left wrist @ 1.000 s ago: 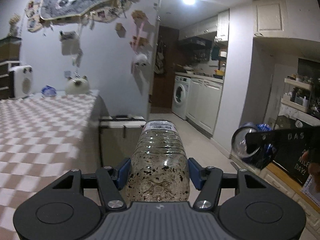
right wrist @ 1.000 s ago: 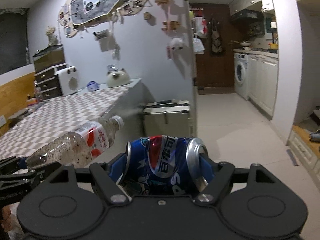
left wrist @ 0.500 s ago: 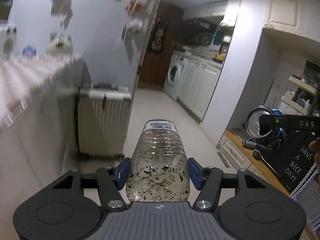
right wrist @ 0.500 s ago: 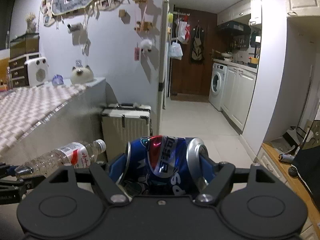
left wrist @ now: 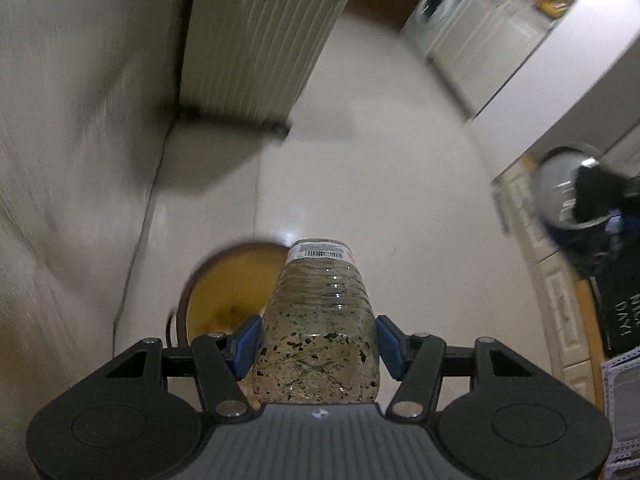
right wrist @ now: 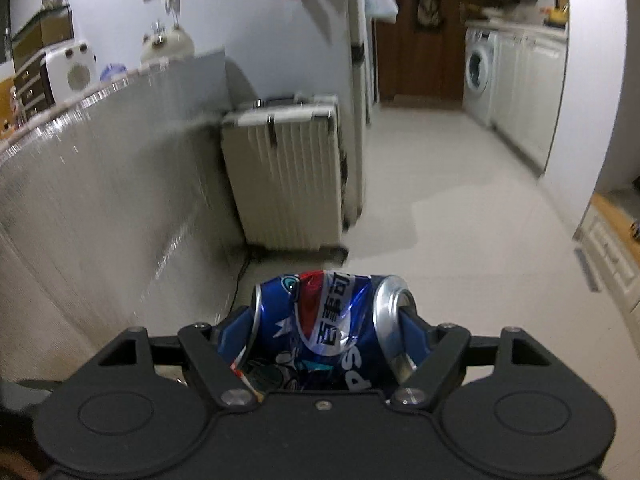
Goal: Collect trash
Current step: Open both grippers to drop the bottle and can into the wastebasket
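Two pieces of trash are in hand: the left gripper (left wrist: 318, 354) is clamped on a clear plastic bottle (left wrist: 318, 320) flecked with dark residue, and the right gripper (right wrist: 326, 334) pinches a crushed blue soda can (right wrist: 324, 328) end to end. A second ago the left camera looked level across the checkered tabletop toward the kitchen; now it tips steeply at the floor, and a round bin (left wrist: 224, 292) with a yellowish inside has come into view directly under the bottle's capped end. I judge that the bottle is nearly placed for dropping, its mouth end over the bin's rim. The can, seen blurred in the left view, hangs well to the right of the bin, so it probably goes second. Beyond the bin stands a ribbed white suitcase (right wrist: 286, 176), with the draped table side (right wrist: 108, 200) left of the bin; neither blocks the drop, though the table side runs close.
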`<action>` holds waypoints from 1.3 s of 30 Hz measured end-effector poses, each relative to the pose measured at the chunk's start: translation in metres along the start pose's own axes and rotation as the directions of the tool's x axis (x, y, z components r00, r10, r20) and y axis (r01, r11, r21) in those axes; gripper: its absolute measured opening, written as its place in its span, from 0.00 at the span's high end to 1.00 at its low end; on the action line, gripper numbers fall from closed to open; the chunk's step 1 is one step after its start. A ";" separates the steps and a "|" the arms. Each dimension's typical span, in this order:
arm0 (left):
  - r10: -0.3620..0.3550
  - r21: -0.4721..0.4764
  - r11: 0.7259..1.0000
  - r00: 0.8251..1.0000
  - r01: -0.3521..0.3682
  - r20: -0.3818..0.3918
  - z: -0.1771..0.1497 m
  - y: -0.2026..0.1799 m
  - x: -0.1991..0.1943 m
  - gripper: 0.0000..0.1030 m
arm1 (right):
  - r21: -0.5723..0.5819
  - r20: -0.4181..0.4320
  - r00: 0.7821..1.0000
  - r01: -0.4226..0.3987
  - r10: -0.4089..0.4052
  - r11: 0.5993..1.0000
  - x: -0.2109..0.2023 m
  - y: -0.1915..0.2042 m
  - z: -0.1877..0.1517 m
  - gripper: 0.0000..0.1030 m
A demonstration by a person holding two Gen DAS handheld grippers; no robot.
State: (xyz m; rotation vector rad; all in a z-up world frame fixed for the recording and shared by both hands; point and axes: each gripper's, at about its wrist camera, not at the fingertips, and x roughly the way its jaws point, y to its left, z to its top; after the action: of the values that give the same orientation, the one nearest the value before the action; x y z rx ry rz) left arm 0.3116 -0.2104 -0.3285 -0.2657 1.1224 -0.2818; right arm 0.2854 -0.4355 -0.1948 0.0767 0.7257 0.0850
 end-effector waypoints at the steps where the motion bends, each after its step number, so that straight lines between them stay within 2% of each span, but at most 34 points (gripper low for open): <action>1: 0.005 -0.020 1.000 1.000 -0.006 -0.031 0.000 0.007 0.016 0.41 | 0.002 -0.016 1.000 -0.006 0.006 1.000 0.011 -0.002 -0.004 0.24; 7: 0.034 -0.059 0.997 0.979 -0.047 -0.202 -0.003 0.041 0.097 0.41 | 0.044 -0.101 0.994 -0.043 0.047 0.998 0.076 -0.010 -0.029 0.24; 11: 0.055 -0.017 0.998 0.956 -0.063 -0.289 -0.008 0.047 0.136 0.40 | 0.108 -0.166 0.982 -0.069 0.087 0.992 0.119 -0.010 -0.052 0.24; 14: 0.062 0.050 0.998 0.938 -0.047 -0.340 -0.013 0.046 0.155 0.40 | 0.142 -0.218 0.970 -0.078 0.108 0.987 0.149 -0.004 -0.067 0.24; 17: 0.023 0.064 0.998 0.926 0.001 -0.377 -0.020 0.045 0.168 0.40 | 0.154 -0.251 0.960 -0.087 0.124 0.984 0.172 0.005 -0.079 0.24; 21: -0.024 0.055 0.997 0.924 0.049 -0.383 -0.023 0.047 0.175 0.40 | 0.196 -0.290 0.944 -0.101 0.156 0.975 0.199 0.016 -0.091 0.23; 30: -0.050 0.021 0.998 0.920 0.063 -0.388 -0.023 0.053 0.178 0.40 | 0.334 -0.322 0.923 -0.096 0.209 0.937 0.232 0.022 -0.105 0.17; 36: -0.032 0.024 0.999 0.921 0.044 -0.387 -0.024 0.054 0.181 0.38 | 0.318 -0.353 0.909 -0.105 0.221 0.942 0.235 0.021 -0.111 0.17; 37: -0.026 0.022 0.999 0.922 0.037 -0.387 -0.023 0.054 0.181 0.34 | 0.311 -0.365 0.905 -0.103 0.219 0.945 0.235 0.021 -0.113 0.17; 38: -0.018 0.021 0.999 0.923 0.028 -0.384 -0.022 0.055 0.179 0.24 | 0.305 -0.377 0.901 -0.099 0.215 0.947 0.234 0.020 -0.114 0.17; 39: -0.007 0.026 0.999 0.927 0.018 -0.376 -0.021 0.055 0.177 0.20 | 0.300 -0.387 0.897 -0.095 0.212 0.949 0.234 0.020 -0.115 0.17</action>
State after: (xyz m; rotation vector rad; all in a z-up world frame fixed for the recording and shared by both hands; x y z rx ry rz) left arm 0.3692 -0.2229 -0.5050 -0.1967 1.4955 -0.3706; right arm 0.3819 -0.3870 -0.4331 0.3931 1.1575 0.1561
